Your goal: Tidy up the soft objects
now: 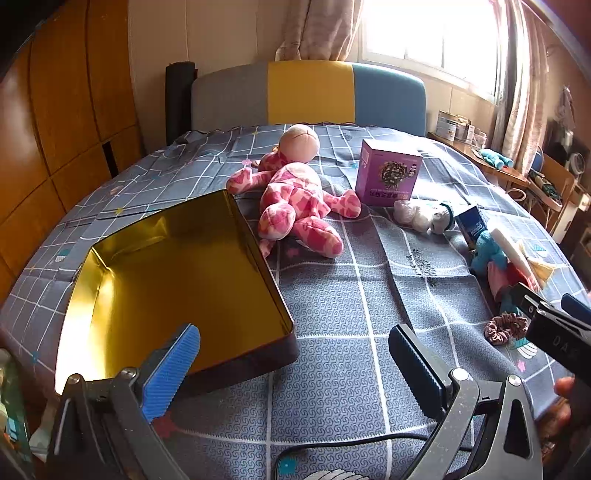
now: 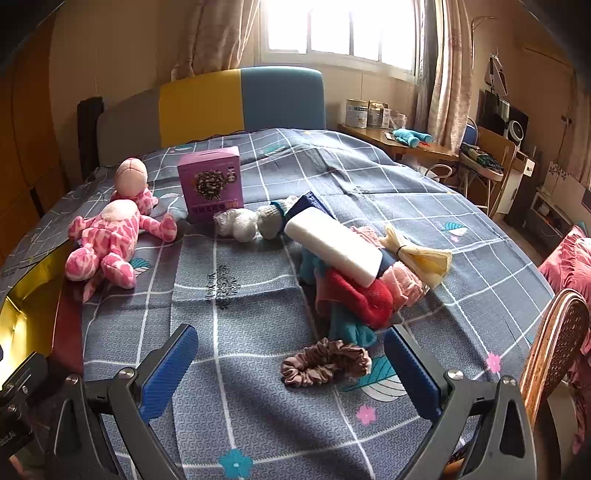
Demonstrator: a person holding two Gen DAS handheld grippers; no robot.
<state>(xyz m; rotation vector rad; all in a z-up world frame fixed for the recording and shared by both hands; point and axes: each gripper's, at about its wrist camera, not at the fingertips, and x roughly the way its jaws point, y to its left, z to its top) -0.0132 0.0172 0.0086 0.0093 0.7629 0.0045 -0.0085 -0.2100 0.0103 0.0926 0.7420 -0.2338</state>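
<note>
Both grippers, left & right, jaws apart; scrunchie betw right fingers, purple box behind plush.

Bed with grey-blue grid-pattern sheet fills the room's middle. Headboard at its far end, panels grey, yellow, blue. Bright window above headboard, overexposed, floral curtains either side. Wooden wardrobe left of bed. Cluttered wooden desk right of headboard. Wicker chair back at bed's near right corner.
</note>
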